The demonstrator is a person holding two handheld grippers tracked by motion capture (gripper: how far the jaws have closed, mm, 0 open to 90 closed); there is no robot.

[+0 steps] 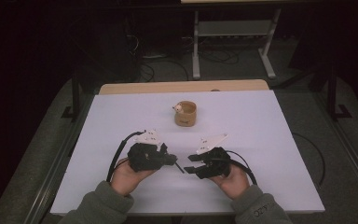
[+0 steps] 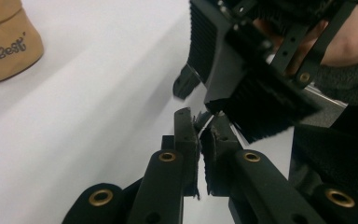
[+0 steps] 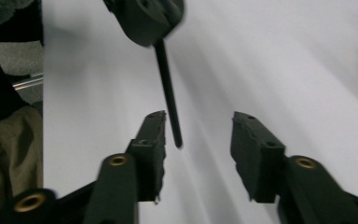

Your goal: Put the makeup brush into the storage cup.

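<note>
1. The left tongs are clenching on one end of a thin black rod; in the left gripper view the two jaws are standing pressed together with the rod end pinched at their tips.
2. The rod is sitting in the gap between the two tongs, above the white bench, toward the person's side of it.
3. In the high view the rod's long axis is running diagonally: the held end is lying at the upper left, and the free end is pointing down and to the right, toward the right tongs.
4. In the right gripper view the rod is descending from the left tongs at the top, and its free tip is ending just beside the inner face of the left-hand jaw.
5. The right tongs are standing released, jaws well apart, with the rod tip between them; no pad is pressing on it.
6. A tan cup is standing upright farther back on the bench, well apart from both tongs; in the left gripper view it is showing dark lettering on its wall
</note>
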